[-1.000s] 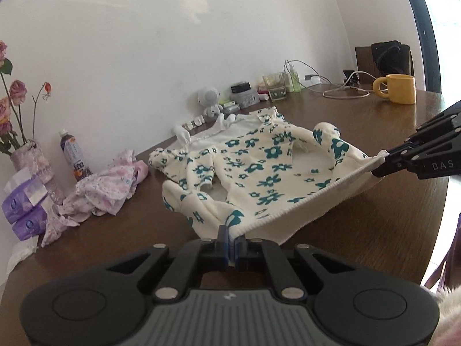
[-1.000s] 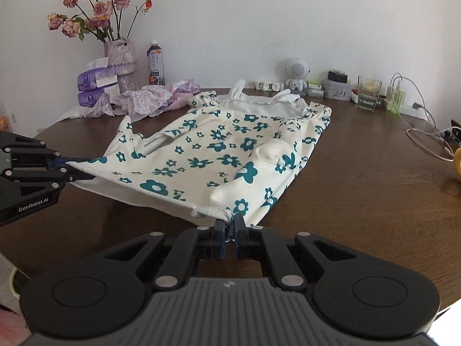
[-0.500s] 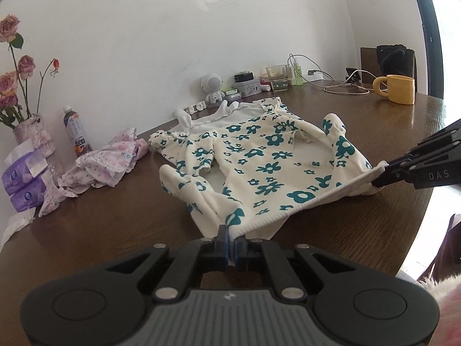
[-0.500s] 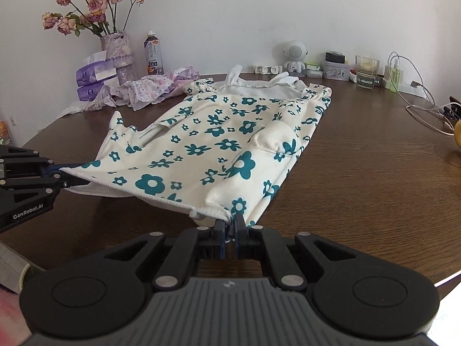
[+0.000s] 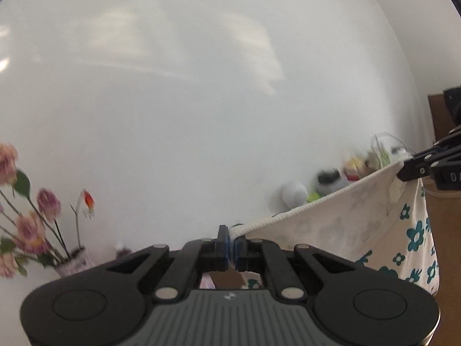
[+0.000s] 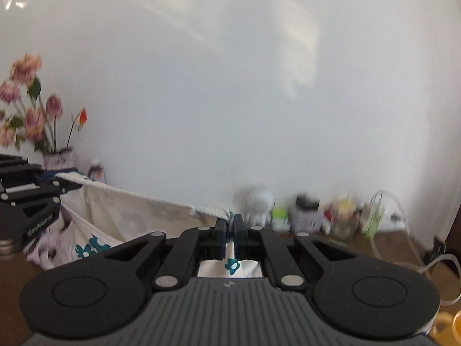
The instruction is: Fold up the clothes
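Note:
A cream garment with teal flowers [image 5: 340,225] hangs in the air, its ribbed hem stretched between both grippers. My left gripper [image 5: 231,240] is shut on one hem corner. At the right edge of the left wrist view the right gripper [image 5: 403,173] holds the other corner. In the right wrist view my right gripper [image 6: 230,225] is shut on the hem of the garment [image 6: 138,216], and the left gripper [image 6: 62,186] grips its far end at the left. Most of the garment hangs below, hidden by the gripper bodies.
A vase of pink roses [image 6: 34,115] stands at the left by the white wall, with a bottle [image 6: 96,170] beside it. A small white robot toy [image 6: 258,204], jars, a glass and cables [image 6: 403,225] line the back of the brown table [image 6: 374,250]. A yellow mug [image 6: 449,328] sits bottom right.
Both grippers have lifted the hem up off the table; the garment, lying flat before, now hangs from them. The views have tilted up toward the wall.

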`<control>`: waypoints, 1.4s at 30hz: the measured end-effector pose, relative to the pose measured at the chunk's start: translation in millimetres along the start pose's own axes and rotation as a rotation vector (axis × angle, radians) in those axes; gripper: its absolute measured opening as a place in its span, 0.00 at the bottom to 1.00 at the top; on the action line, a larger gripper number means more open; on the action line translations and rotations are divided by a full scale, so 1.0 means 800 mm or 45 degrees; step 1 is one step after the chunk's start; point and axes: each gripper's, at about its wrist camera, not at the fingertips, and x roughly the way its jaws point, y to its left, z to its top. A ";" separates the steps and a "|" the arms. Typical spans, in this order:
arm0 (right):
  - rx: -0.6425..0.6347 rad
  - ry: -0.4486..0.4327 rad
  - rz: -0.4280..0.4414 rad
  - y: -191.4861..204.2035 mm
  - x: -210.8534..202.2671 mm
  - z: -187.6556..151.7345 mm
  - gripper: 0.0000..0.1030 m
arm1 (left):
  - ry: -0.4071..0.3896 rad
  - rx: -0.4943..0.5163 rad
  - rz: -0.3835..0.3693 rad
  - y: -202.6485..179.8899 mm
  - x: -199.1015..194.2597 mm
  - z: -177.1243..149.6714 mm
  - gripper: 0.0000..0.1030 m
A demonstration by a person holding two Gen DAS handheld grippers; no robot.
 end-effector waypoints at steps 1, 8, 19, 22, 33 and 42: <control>-0.006 -0.065 -0.021 -0.002 -0.006 0.037 0.04 | -0.041 -0.009 0.036 0.013 0.002 0.031 0.02; -0.129 -0.411 -0.164 0.016 -0.090 0.217 0.04 | -0.292 -0.023 0.222 0.091 -0.059 0.210 0.03; -0.088 -0.407 -0.255 0.022 -0.134 0.301 0.04 | -0.261 0.130 0.336 0.110 -0.128 0.287 0.14; -0.080 -0.348 -0.257 0.021 -0.126 0.303 0.04 | -0.217 0.147 0.319 0.107 -0.132 0.289 0.15; 0.034 -0.313 -0.234 0.007 -0.102 0.297 0.04 | 0.076 -0.053 0.087 0.126 -0.119 0.283 0.37; 0.110 -0.477 -0.323 0.013 -0.083 0.296 0.04 | 0.183 -0.046 -0.186 0.100 -0.109 0.269 0.23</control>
